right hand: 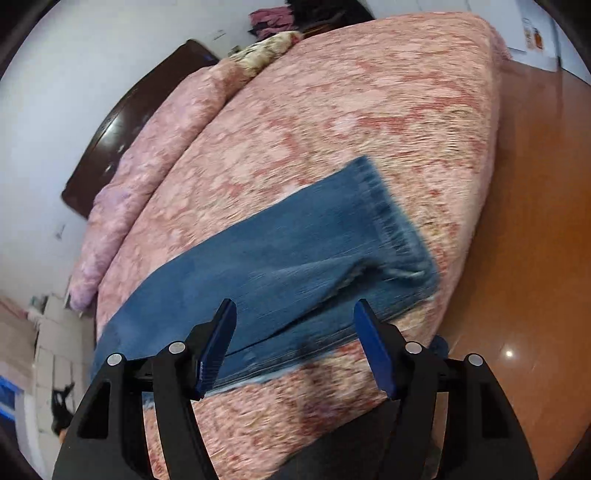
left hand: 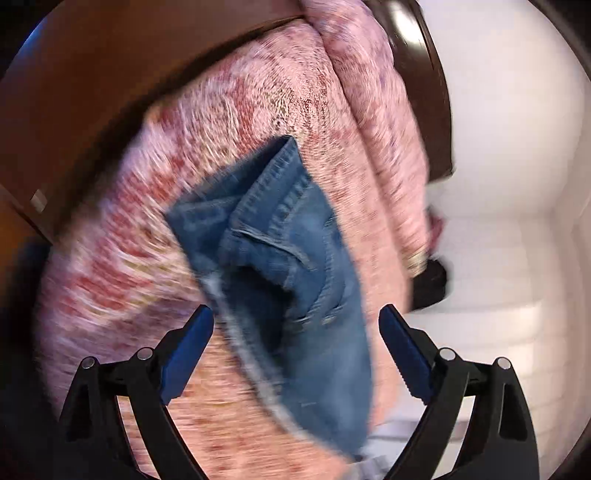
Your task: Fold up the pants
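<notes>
Two wrist views over a bed (right hand: 369, 110) w/ a pink-and-red patterned cover; both pics motion-blurred. Blue denim pants (right hand: 280, 266) lie flat on the cover near the bed's front edge, folded over lengthwise, hem end twd the wood floor (right hand: 535, 221) side. In the left view the pants (left hand: 288, 258) show seams and a pocket; a frayed edge runs along one side.

Left gripper (left hand: 295, 325): released, blue pads spread wide either side of the denim, not pressing it. Right gripper (right hand: 295, 332): also released, pads apart above the pants' near edge, nothing clamped.

Around: a rolled pink quilt (right hand: 155, 140) along the far side of the bed, beside a dark headboard (right hand: 110, 129). A floral pillow (right hand: 266, 51) and a heap of clothes (right hand: 273, 18) sit at the far end. White wall (left hand: 517, 129) behind. No containers seen.
</notes>
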The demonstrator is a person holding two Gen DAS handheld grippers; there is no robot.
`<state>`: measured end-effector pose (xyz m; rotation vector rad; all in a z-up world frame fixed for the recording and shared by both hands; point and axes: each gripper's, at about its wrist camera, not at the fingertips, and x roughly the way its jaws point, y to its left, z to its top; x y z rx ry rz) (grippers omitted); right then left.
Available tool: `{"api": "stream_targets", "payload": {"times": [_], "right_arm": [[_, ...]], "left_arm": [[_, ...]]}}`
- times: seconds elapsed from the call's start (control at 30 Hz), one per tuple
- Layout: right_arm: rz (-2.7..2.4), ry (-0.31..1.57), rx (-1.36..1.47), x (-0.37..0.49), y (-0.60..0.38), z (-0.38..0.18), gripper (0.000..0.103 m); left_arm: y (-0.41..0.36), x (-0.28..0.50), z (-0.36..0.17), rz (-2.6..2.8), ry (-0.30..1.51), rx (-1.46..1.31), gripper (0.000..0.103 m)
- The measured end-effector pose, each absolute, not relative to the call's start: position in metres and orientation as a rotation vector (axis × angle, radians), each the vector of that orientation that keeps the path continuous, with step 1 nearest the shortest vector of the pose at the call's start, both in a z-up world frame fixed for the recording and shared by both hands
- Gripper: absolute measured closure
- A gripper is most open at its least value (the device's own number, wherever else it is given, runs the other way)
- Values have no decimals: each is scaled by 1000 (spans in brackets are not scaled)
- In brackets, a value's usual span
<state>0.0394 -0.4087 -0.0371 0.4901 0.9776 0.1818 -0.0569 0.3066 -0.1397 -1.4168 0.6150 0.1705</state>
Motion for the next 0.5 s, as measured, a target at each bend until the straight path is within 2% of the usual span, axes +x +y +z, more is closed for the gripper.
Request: {"api": "stream_targets", "payload": {"times": [0.07, 0.13, 0.3, 0.33, 0.37, 0.43, 0.5], "right_arm": [[203, 977, 474, 40, -401, -34, 38], [229, 971, 466, 41, -395, -32, 38], [243, 973, 481, 37, -392, -35, 38], [245, 974, 487, 36, -392, -36, 38], [241, 973, 489, 36, -392, -37, 38], [236, 975, 490, 32, -392, -38, 38], [198, 989, 504, 29, -397, -41, 38]], "left_arm": [[299, -47, -140, 131, 587, -1428, 17], [293, -40, -140, 119, 584, -1436, 26], [292, -31, -148, 159, 510, -1508, 31], [293, -29, -151, 175, 490, -1519, 35], [294, -28, -155, 215, 472, -1532, 41], [293, -29, -163, 248, 425, -1588, 74], [290, -29, -171, 272, 385, -1630, 91]]}}
